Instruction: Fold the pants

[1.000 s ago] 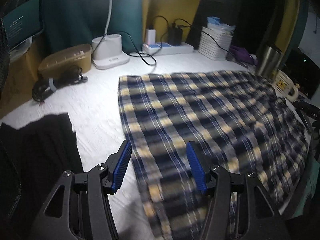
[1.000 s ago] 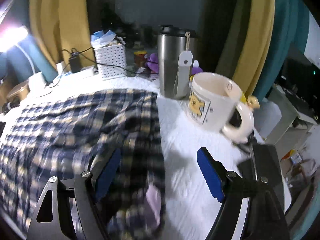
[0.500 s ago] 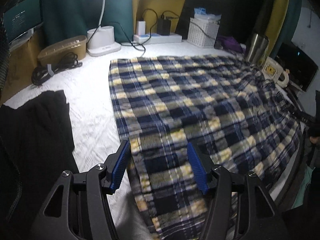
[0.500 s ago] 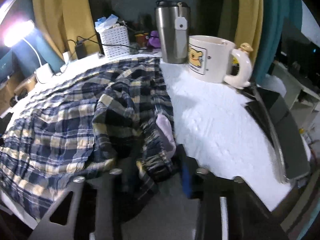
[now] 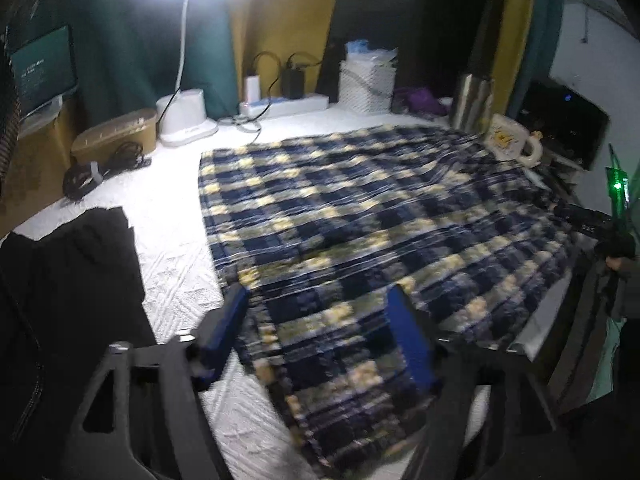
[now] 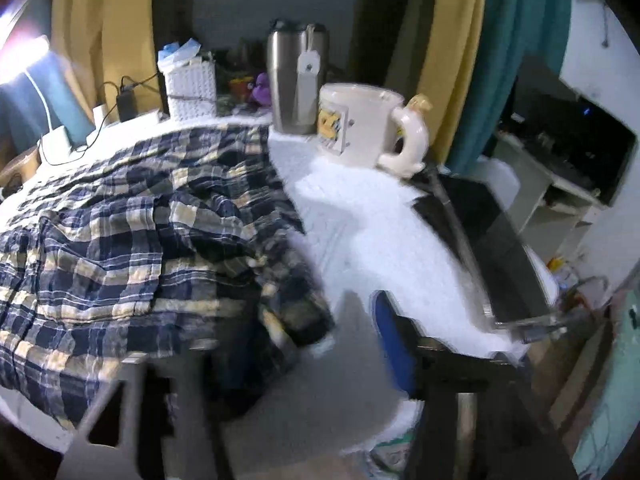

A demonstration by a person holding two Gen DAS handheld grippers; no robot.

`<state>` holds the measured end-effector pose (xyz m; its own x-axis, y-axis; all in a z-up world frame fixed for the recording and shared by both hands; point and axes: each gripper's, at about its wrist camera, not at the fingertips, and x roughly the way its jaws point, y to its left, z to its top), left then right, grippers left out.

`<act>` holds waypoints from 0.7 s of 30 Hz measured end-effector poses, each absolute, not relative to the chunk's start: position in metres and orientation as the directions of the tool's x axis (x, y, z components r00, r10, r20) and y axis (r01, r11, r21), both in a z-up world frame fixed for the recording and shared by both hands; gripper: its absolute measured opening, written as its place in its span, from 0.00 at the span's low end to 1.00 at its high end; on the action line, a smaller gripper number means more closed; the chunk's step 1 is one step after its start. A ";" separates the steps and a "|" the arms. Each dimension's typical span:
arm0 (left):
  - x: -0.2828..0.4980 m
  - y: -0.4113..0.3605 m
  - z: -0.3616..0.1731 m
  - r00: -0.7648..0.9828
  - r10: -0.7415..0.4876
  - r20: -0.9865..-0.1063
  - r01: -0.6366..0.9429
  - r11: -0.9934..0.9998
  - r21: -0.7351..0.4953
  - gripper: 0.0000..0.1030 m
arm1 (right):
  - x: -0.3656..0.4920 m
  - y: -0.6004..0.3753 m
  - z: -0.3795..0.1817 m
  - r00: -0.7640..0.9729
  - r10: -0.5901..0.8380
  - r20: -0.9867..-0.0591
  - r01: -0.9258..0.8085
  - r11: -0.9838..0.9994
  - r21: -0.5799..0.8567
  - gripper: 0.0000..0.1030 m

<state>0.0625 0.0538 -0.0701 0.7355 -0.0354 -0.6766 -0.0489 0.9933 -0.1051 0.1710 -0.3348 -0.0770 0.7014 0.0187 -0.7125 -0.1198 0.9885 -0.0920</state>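
Observation:
The blue, yellow and white plaid pants [image 5: 360, 216] lie spread across the white table [image 5: 172, 248]; one end hangs over the near edge. My left gripper [image 5: 320, 332] is open and empty above the near plaid edge, its blue pads [image 5: 224, 320] well apart. In the right wrist view the pants [image 6: 132, 236] are bunched at the table's near right corner. My right gripper [image 6: 312, 344] is open at that corner beside the hanging cloth; its left finger is blurred and partly hidden by fabric.
A black garment [image 5: 68, 280] lies at the left. A cream mug [image 6: 360, 124], steel tumbler [image 6: 296, 80] and white basket [image 6: 192, 88] stand at the back right. A dark flat device [image 6: 492, 240] lies on the right edge. Lamp base [image 5: 184, 116], cables and power strip [image 5: 284, 104] line the back.
Both grippers have pulled back toward the near edge and risen. The right gripper, which looked closed in around the cloth half a second ago, now stands open. The pants shifted slightly.

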 end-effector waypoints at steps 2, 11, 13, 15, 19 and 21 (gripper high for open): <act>0.057 0.045 -0.069 0.744 -0.067 -0.665 -0.002 0.995 -0.102 0.79 | 0.160 -0.333 -0.070 0.717 0.014 -0.697 -0.118 0.988 -0.101 0.78; 0.041 0.027 -0.090 0.715 -0.152 -0.683 0.082 0.988 -0.134 0.79 | 0.092 -0.262 -0.069 0.713 0.105 -0.693 -0.282 0.948 -0.146 0.84; 0.038 0.026 -0.094 0.711 -0.163 -0.684 0.085 0.986 -0.146 0.79 | 0.078 -0.238 -0.074 0.702 0.135 -0.700 -0.344 0.924 -0.167 0.97; 0.035 0.027 -0.094 0.716 -0.167 -0.678 0.084 0.984 -0.154 0.79 | 0.068 -0.219 -0.078 0.690 0.165 -0.705 -0.404 0.896 -0.186 0.98; 0.030 0.028 -0.095 0.726 -0.184 -0.663 0.088 0.980 -0.176 0.79 | 0.053 -0.184 -0.083 0.680 0.188 -0.709 -0.477 0.847 -0.233 0.98; 0.028 0.027 -0.095 0.731 -0.188 -0.656 0.093 0.980 -0.177 0.79 | 0.047 -0.165 -0.089 0.708 0.144 -0.692 -0.486 0.810 -0.328 0.98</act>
<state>0.0276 0.0272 -0.0950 0.7312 -0.1877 -0.6559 0.0927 0.9798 -0.1771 0.0466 -0.1649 -0.0889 0.7075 0.1443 -0.6918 -0.4856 0.8105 -0.3276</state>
